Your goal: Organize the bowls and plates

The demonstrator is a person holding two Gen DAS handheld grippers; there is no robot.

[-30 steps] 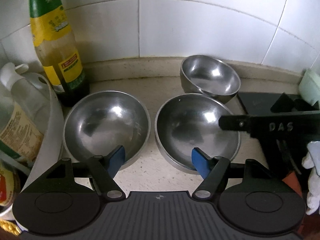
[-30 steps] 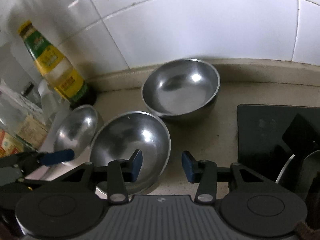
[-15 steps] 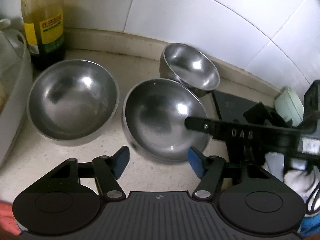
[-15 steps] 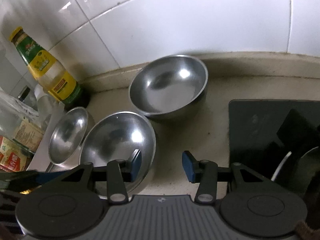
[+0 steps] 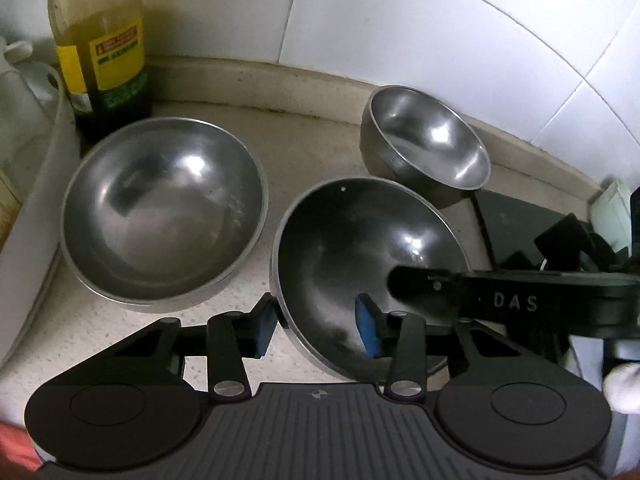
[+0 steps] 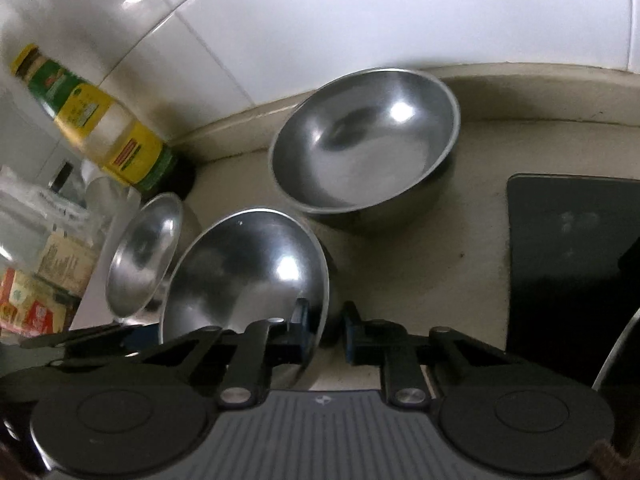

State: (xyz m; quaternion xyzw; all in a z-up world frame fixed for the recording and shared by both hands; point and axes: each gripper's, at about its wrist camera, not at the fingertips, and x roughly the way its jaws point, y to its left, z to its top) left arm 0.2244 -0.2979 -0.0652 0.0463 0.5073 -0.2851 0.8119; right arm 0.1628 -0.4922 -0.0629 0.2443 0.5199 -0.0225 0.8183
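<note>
Three steel bowls apart on the table [image 5: 248, 92], none nested yet: largest bowl [image 5: 164, 216] upright by the bottle, middle bowl [image 5: 360, 264] tilted, rim straddled by both the left hand-held gripper [image 5: 316, 326] and right hand-held gripper [image 6: 326, 330], neither pressed shut, smallest bowl [image 5: 428, 144] behind.

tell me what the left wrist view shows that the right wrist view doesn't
Only the left wrist view: the right gripper reaching over the middle bowl, lettered DAS, and a pale green item at the far right.

Only the right wrist view: packets at the left edge and the bottle's cap end.

Both: three steel bowls, the oil bottle, the black stove top, the white tiled wall, and a gripper straddling the middle bowl's rim.
</note>
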